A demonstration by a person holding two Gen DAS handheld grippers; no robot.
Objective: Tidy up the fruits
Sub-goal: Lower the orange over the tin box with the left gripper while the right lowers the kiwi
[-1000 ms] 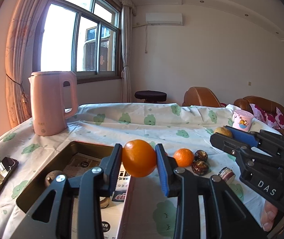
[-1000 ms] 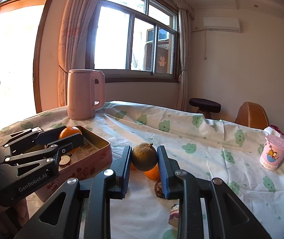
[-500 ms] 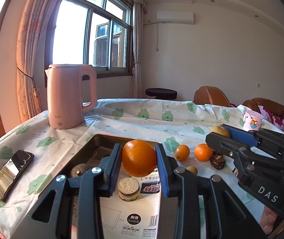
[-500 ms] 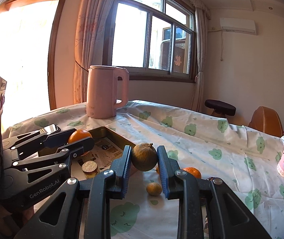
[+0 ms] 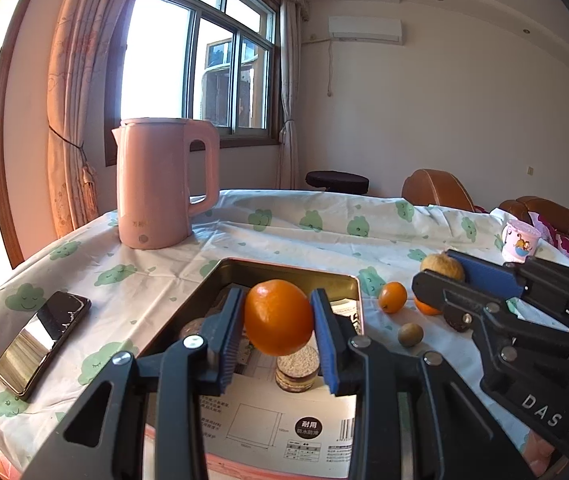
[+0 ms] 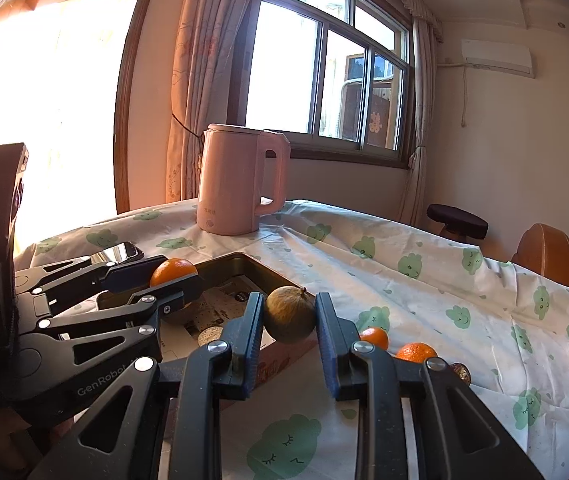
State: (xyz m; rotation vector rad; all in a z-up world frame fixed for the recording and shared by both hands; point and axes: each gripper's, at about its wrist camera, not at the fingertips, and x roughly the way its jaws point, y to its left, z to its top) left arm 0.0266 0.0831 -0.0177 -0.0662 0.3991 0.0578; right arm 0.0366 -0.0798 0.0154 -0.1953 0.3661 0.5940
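- orange (image 5: 277, 317): big, round, glossy, held in air above tin
- brown fruit (image 6: 289, 314): dull green-brown, stem nub up, held over tin's right edge
- tin (image 5: 348, 282): open, rectangular, printed papers and round biscuit inside
- two small oranges (image 5: 392, 297) and a small brown fruit (image 5: 410, 334) on cloth, right of tin

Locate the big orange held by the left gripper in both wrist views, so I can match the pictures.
Left wrist view: the big orange sits centre frame, clamped in the left gripper, above the tin tray.
Right wrist view: it shows at left of centre, partly hidden by that gripper's fingers.
Shared landmark: the pink kettle.
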